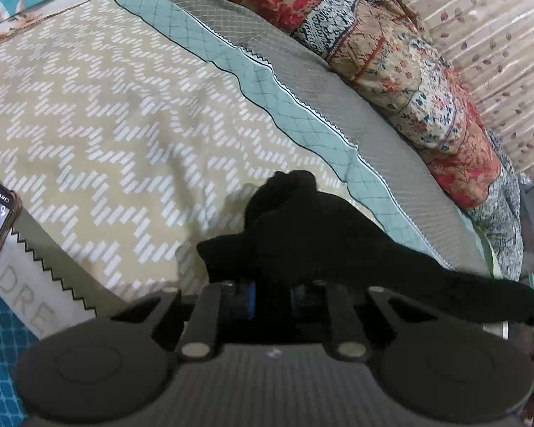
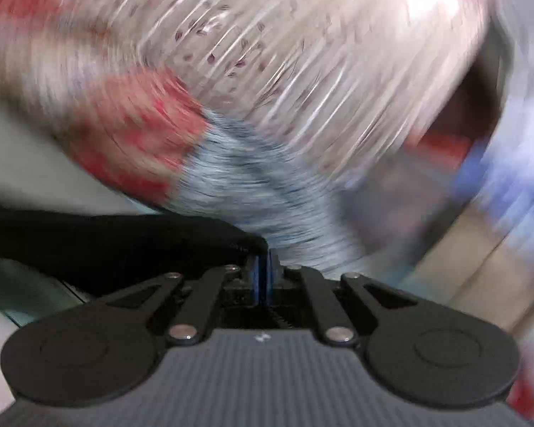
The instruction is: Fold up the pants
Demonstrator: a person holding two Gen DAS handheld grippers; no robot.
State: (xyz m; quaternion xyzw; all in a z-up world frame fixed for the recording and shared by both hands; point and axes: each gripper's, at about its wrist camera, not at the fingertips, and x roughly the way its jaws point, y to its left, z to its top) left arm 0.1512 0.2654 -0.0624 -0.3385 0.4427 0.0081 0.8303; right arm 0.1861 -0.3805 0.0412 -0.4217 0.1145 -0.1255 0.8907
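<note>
Lifting black pants off zigzag bedspread: opening step, judged. Left gripper clenched on bunched fabric; right gripper pinching far end, view motion-blurred. Pants hang stretched between both. Next: spread flat, align legs.

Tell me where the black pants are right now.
The black pants hang bunched at the left gripper, above the zigzag bedspread; the right gripper pinches another edge.
</note>
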